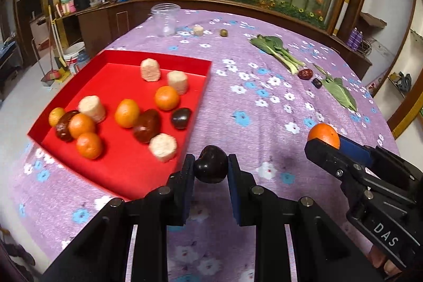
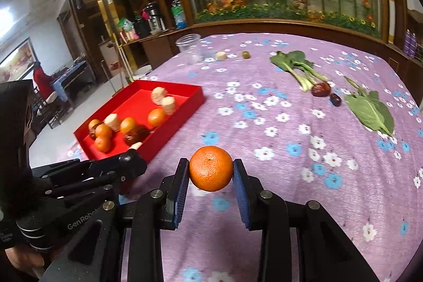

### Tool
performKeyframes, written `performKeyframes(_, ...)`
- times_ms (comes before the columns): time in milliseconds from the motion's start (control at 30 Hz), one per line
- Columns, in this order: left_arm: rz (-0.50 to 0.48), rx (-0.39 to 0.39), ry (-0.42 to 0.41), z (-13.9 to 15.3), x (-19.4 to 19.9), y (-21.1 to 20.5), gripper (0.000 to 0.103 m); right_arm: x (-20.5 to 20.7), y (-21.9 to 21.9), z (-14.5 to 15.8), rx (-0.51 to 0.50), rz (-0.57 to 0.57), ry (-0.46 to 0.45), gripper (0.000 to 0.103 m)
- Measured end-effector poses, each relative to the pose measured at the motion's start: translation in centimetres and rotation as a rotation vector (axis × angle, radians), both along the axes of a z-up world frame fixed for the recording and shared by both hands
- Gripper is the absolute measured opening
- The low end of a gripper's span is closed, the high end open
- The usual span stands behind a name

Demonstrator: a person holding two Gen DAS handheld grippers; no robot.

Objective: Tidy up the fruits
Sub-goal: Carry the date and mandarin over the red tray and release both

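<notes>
while beside the red tray (image 1: 79, 75), left gripper (image 1: 210, 167) pinching dark plum (image 1: 210, 167), right gripper (image 2: 211, 169) pinching orange (image 2: 211, 168).

White capitals "DAS" stand on the black body of the right gripper (image 1: 323, 143), seen from the left wrist view at the lower right; the lettering runs slantwise along the housing, and whether further letters follow beyond the frame edge cannot be told. Pale lettering "GenRobo", cut short by the near finger mount, stands on the black body of the left gripper (image 2: 132, 157), seen from the right wrist view at the lower left. Labels on the bottles (image 2: 177, 13) and packets on the wooden counter behind the table are too small and blurred to read. No numbers or signs are legible elsewhere.
</notes>
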State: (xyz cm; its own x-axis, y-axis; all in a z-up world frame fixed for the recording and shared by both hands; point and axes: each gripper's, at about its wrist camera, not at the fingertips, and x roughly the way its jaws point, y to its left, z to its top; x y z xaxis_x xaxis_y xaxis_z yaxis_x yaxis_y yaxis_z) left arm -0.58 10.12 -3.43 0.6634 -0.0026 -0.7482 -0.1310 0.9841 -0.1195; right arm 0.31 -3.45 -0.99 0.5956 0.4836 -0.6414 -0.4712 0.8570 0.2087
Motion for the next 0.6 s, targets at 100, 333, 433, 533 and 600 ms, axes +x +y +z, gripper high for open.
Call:
performKeyframes(100, 0.018, -0.013, -0.009, 0.4, -0.4, 1.0, 0.023, -0.3, 1.0, 0.3, -0.001, 0.019, -0.007, 0.036)
performKeyframes(333, 0.074, -0.021, -0.025, 1.1, -0.5, 3.0, 0.023, -0.4, 3.1, 1.0, 0.004, 0.06, -0.026, 0.036)
performKeyframes(433, 0.099, -0.019, -0.025, 1.4, -0.7, 4.0, 0.023, -0.3, 4.0, 1.5, 0.005, 0.082, -0.036, 0.036)
performKeyframes(533, 0.132, -0.02, -0.026, 1.6, -0.7, 5.2, 0.023, -0.2, 5.1, 1.9, 0.011, 0.102, -0.041, 0.036)
performKeyframes(600, 0.15, -0.023, -0.022, 1.7, -0.6, 6.0, 0.023, -0.1, 5.9, 2.2, 0.013, 0.117, -0.047, 0.036)
